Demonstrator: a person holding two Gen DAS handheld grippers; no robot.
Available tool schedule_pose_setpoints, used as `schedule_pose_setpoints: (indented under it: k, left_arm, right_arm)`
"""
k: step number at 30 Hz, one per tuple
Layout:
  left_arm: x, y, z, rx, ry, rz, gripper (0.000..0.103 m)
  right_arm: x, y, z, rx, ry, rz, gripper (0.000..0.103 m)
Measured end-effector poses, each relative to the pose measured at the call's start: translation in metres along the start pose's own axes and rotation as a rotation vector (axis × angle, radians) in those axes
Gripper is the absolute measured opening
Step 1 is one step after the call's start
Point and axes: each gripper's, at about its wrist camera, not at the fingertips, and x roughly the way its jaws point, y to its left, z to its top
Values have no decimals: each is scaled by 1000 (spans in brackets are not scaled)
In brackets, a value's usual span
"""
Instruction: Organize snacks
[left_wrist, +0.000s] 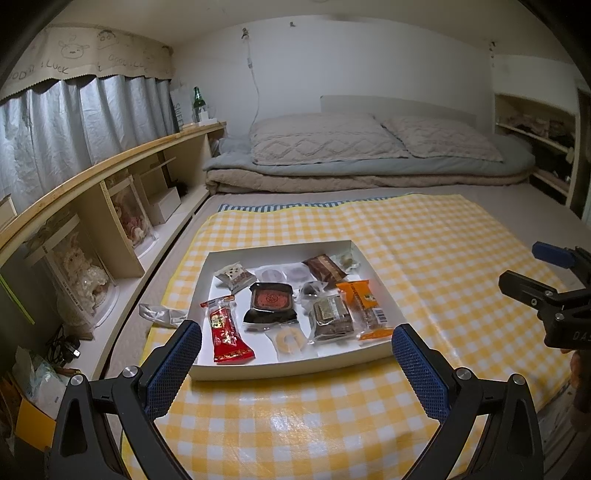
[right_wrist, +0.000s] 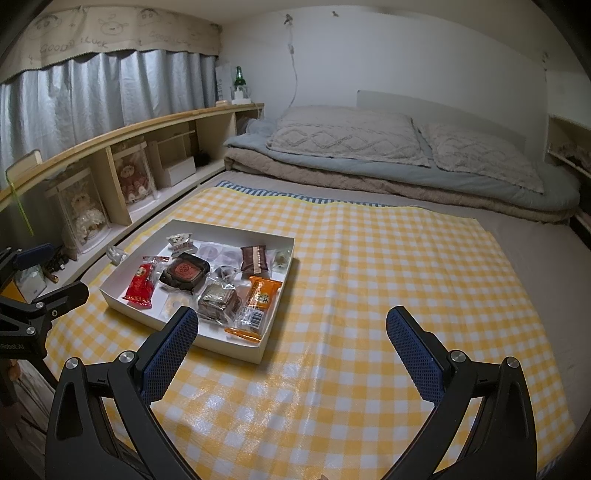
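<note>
A shallow white box (left_wrist: 229, 254) (right_wrist: 258, 352) lies on a yellow checked cloth (left_wrist: 424, 258) (right_wrist: 369, 277) and holds several wrapped snacks. Among them are a red packet (left_wrist: 225, 330) (right_wrist: 142, 282), a black tray with a red lid (left_wrist: 271, 301) (right_wrist: 184, 273), a clear-wrapped brown cake (left_wrist: 330, 319) (right_wrist: 218, 301), an orange bar (left_wrist: 369, 308) (right_wrist: 258, 299) and a brown packet (left_wrist: 325, 267) (right_wrist: 254, 258). My left gripper (left_wrist: 297, 345) hovers open just before the box's near rim. My right gripper (right_wrist: 291, 332) is open over bare cloth, to the right of the box. Each shows at the other view's edge.
A crumpled clear wrapper (left_wrist: 162, 315) (right_wrist: 115, 254) lies just left of the box, off the cloth. A low wooden shelf (left_wrist: 110, 173) with boxed dolls runs along the left. Pillows (left_wrist: 321, 138) and folded blankets lie at the far end of the bed.
</note>
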Motion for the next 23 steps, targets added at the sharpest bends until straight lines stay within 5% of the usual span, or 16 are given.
schedule_pose_setpoints:
  k: [23]
  left_arm:
    - [-4, -4, -1, -20, -3, 5, 103]
  right_arm:
    - [0, -1, 0, -9, 0, 2, 103]
